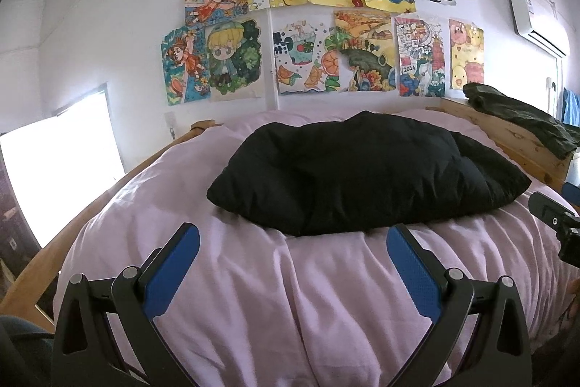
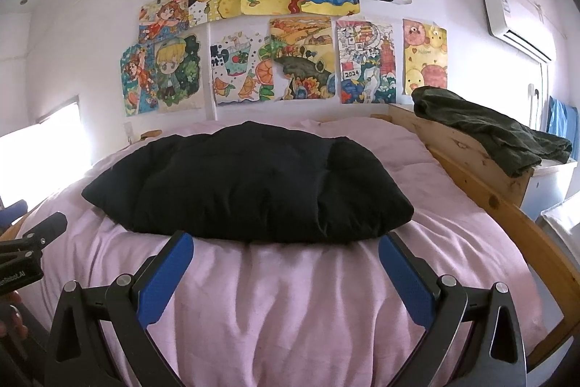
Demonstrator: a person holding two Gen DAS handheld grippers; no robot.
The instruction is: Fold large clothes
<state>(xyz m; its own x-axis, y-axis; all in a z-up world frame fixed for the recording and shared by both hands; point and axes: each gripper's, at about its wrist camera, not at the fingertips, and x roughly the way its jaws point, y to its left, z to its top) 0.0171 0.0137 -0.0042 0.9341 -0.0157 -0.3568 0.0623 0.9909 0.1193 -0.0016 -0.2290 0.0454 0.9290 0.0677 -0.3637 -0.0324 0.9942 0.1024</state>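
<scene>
The left claw (image 1: 293,243) is spread wide and holds nothing, hovering over the pink duvet (image 1: 308,296) just short of the near edge of the black padded garment (image 1: 362,176). The right claw (image 2: 285,251) is spread the same way, also holding nothing, and its blue pads (image 2: 165,278) sit right at that near edge, though I cannot tell whether they touch the cloth. In each wrist view the other claw shows only as a black piece at the side of the frame.

The garment lies across the middle of the bed as a thick, puffy, roughly rectangular bundle, well apart from the dark green garment (image 2: 489,129) draped over the wooden bed frame (image 2: 471,155).

To my eye, it is already doubled over at least 1 time, so the step in hand is either a last fold or a release after one; which, I cannot say.

A further fold would call for both claws to pinch the near edge at its 2 corners, lift together and carry it toward the wall. The filling is bulky, so a deep bite seems wise.
</scene>
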